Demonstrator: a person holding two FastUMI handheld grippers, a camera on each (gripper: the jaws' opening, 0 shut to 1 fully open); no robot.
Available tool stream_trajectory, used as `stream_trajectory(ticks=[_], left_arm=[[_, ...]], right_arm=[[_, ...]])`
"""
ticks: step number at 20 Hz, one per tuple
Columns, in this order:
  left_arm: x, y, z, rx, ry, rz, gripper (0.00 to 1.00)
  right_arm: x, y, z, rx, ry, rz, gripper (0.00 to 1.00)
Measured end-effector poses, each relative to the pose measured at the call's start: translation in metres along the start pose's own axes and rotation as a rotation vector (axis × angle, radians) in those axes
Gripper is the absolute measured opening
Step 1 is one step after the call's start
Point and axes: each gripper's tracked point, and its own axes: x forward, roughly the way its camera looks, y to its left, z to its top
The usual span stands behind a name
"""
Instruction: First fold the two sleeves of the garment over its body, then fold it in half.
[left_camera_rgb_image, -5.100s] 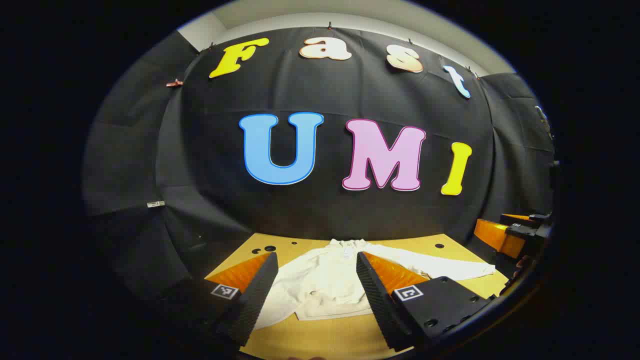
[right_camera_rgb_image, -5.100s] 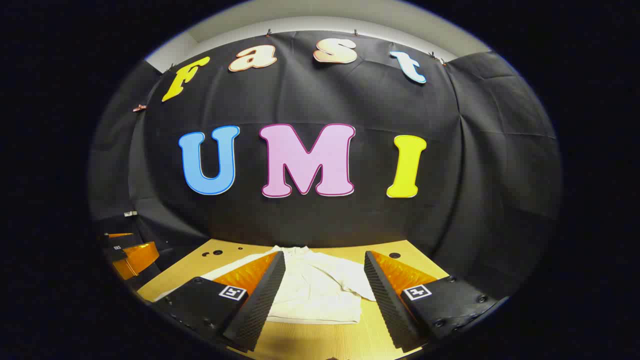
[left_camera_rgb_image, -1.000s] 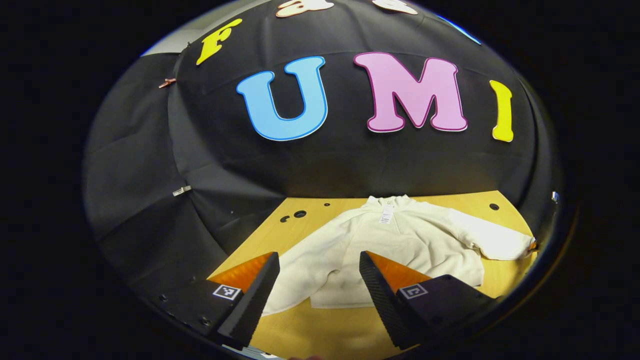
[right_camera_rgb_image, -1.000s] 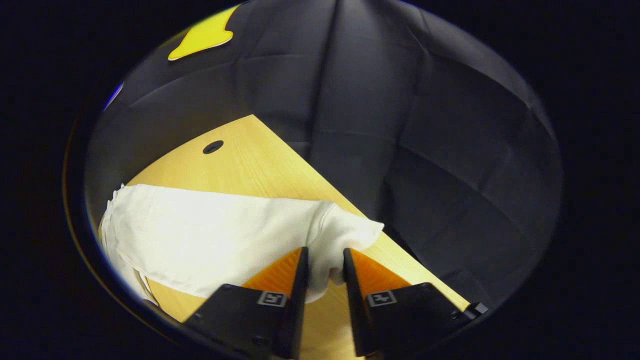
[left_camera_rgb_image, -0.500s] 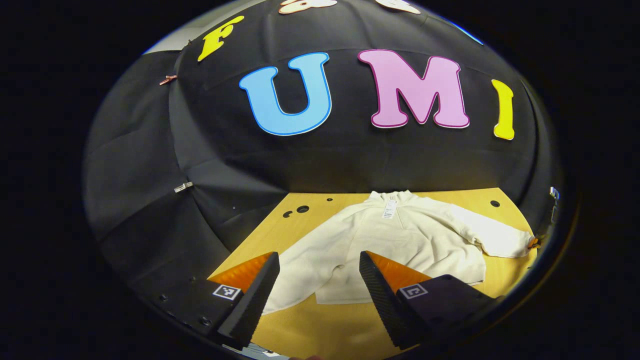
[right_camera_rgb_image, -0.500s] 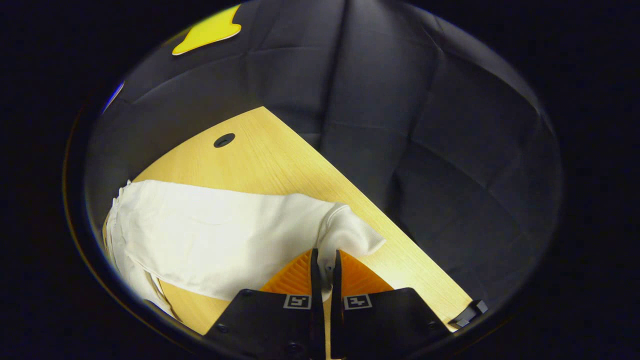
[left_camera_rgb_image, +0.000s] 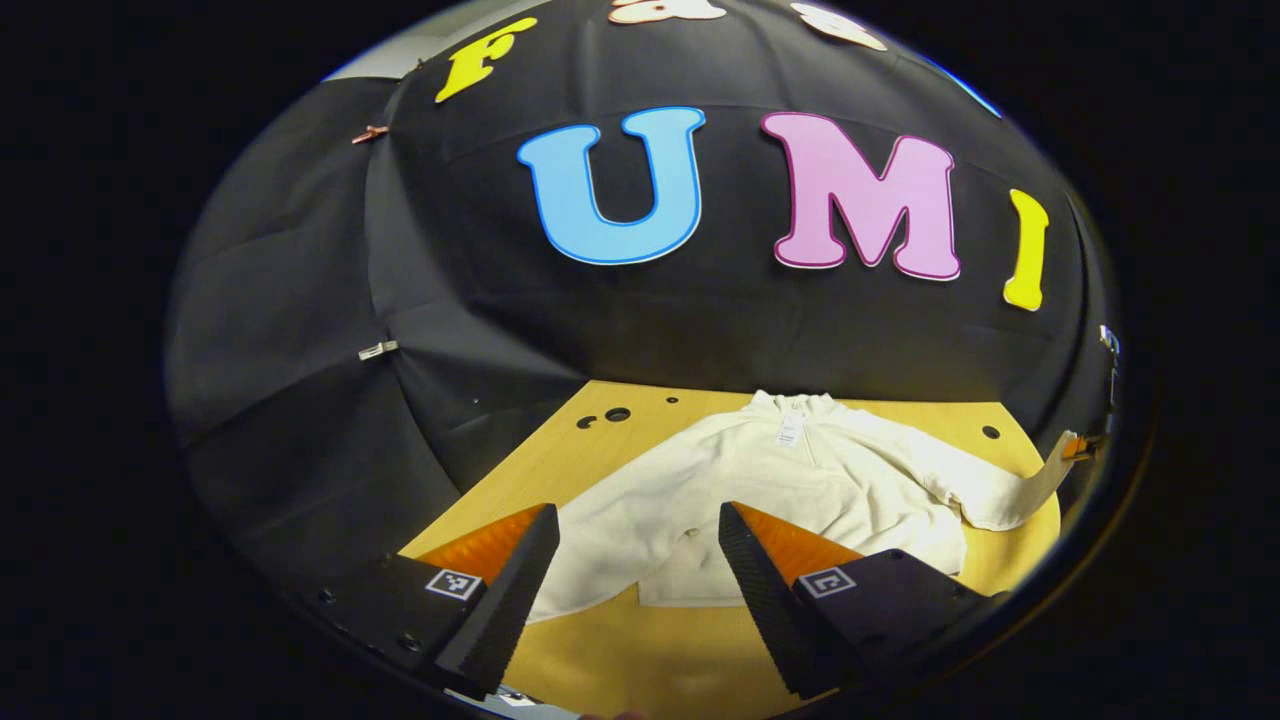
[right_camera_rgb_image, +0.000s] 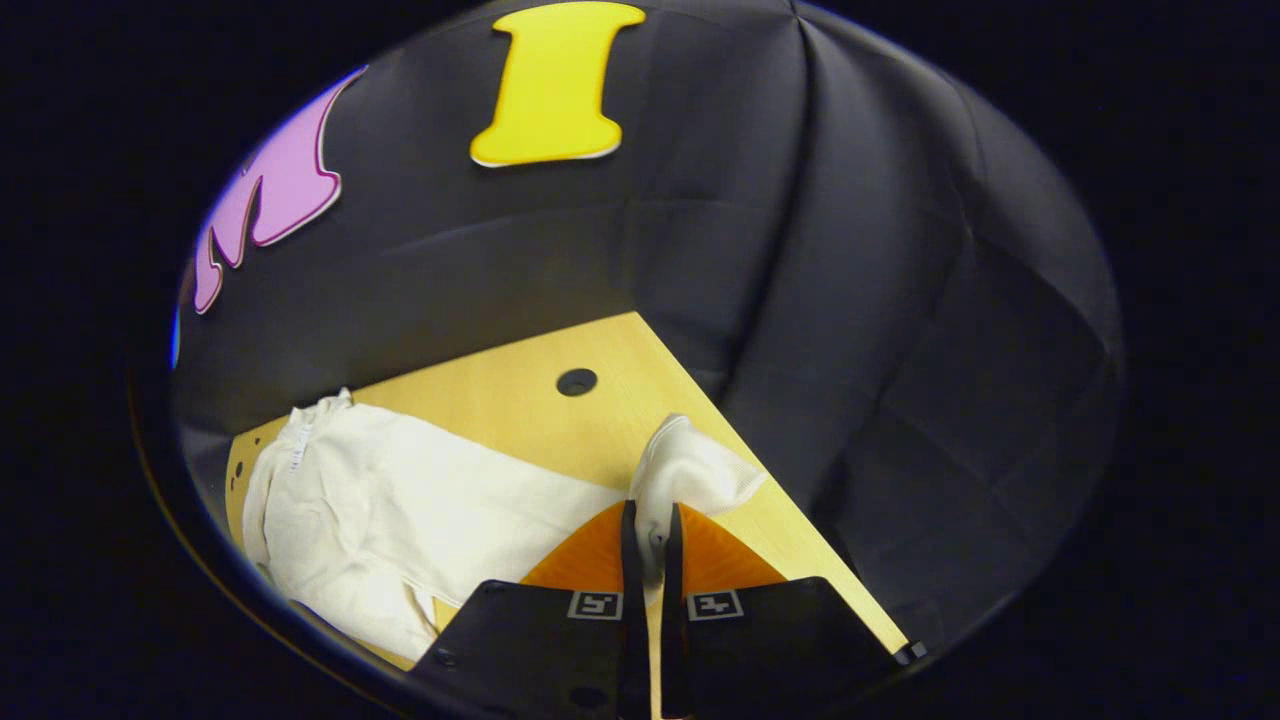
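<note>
A cream long-sleeved garment lies spread on the wooden table, collar toward the wall. In the right gripper view my right gripper is shut on the cuff of one sleeve, and the cuff stands lifted off the table near its right edge. That same sleeve rises at the far right of the left gripper view, where an orange bit of the right gripper shows. My left gripper hangs open above the other sleeve and the hem, holding nothing.
Small round holes mark the table's back left, and single holes sit at its back right. Black cloth walls close in behind and at both sides. The table's right edge runs just beside the lifted cuff.
My right gripper has closed on the sleeve cuff and lifted it off the table, swinging toward the garment's body. The left gripper has stayed open and drifted slightly.
</note>
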Motion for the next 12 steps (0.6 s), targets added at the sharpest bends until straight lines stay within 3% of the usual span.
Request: stream_trajectory(ticks=[5,12], left_arm=[[-0.005,0.027,-0.013,-0.043,0.011,0.037,0.99],[-0.002,0.06,-0.029,-0.124,0.043,0.095,0.99]], right_arm=[[-0.015,0.097,0.05,-0.082,-0.085,0.155,0.08],[-0.029,0.256,0.076,-0.193,-0.108,0.36,0.08]])
